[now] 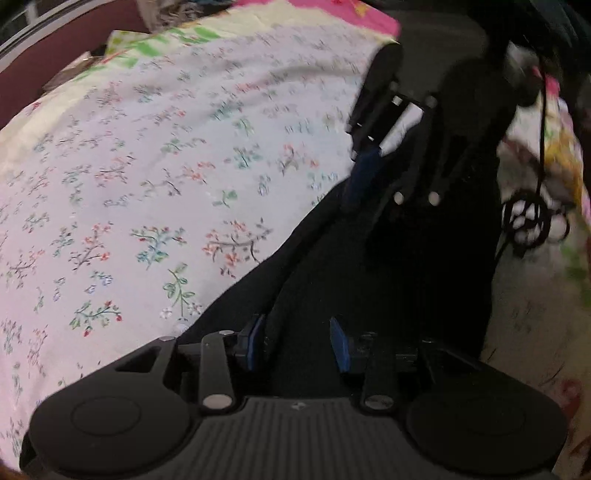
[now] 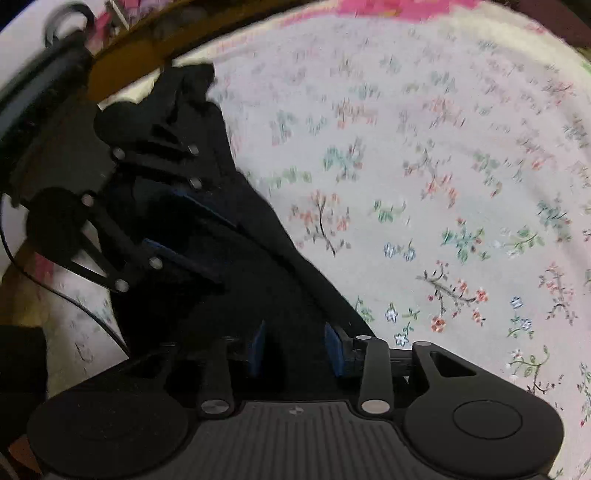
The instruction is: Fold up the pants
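Note:
Black pants point(image 1: 332, 280) lie in a long strip across a floral bedsheet point(image 1: 166, 166). My left gripper point(image 1: 298, 345) points down over them, its blue pads apart, with dark cloth between them and a raised fold beside the left pad; the pads do not press on it. Further along the strip, my right gripper point(image 1: 373, 199) shows one blue pad. In the right wrist view my right gripper point(image 2: 295, 349) is open over the pants point(image 2: 280, 280) near their edge, cloth beneath the gap. My left gripper point(image 2: 210, 240) stands to the left on the same strip.
The floral sheet point(image 2: 424, 184) stretches wide beside the pants. A black cable point(image 1: 528, 221) coils on the bedding right of the pants, and another cable point(image 2: 74, 295) trails at the left. A brown bed edge point(image 2: 122, 70) and pink bedding point(image 1: 332, 11) border the far side.

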